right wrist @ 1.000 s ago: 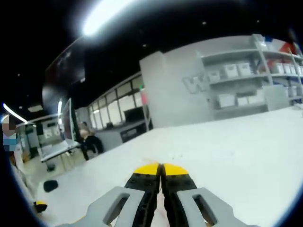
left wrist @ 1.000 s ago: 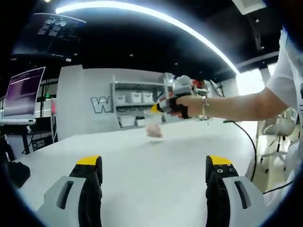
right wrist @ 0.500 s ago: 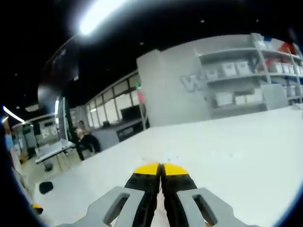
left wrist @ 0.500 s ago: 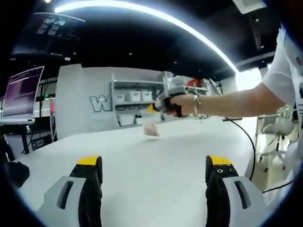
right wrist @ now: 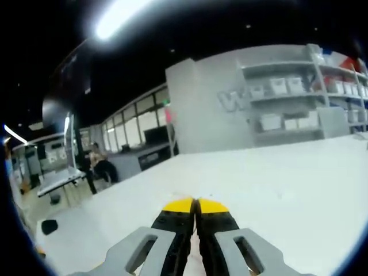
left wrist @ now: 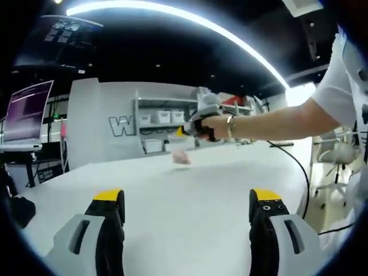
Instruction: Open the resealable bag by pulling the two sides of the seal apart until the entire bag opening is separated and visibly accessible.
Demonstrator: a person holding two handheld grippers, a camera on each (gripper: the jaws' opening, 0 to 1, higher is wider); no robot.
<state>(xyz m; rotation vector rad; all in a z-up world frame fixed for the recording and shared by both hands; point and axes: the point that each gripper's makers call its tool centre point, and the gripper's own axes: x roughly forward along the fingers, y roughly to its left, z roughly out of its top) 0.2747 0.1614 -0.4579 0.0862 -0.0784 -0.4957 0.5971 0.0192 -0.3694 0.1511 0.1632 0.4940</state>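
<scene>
Above the white table point(left wrist: 190, 201), the left gripper point(left wrist: 187, 201) is held wide open and empty, while the right gripper point(right wrist: 195, 204) is clamped on the resealable bag point(left wrist: 180, 157).

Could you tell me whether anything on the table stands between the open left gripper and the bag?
Nothing visible does. From the left gripper, bare white table runs up to the bag, which hangs from the right gripper, held just above the tabletop at the far side.
</scene>
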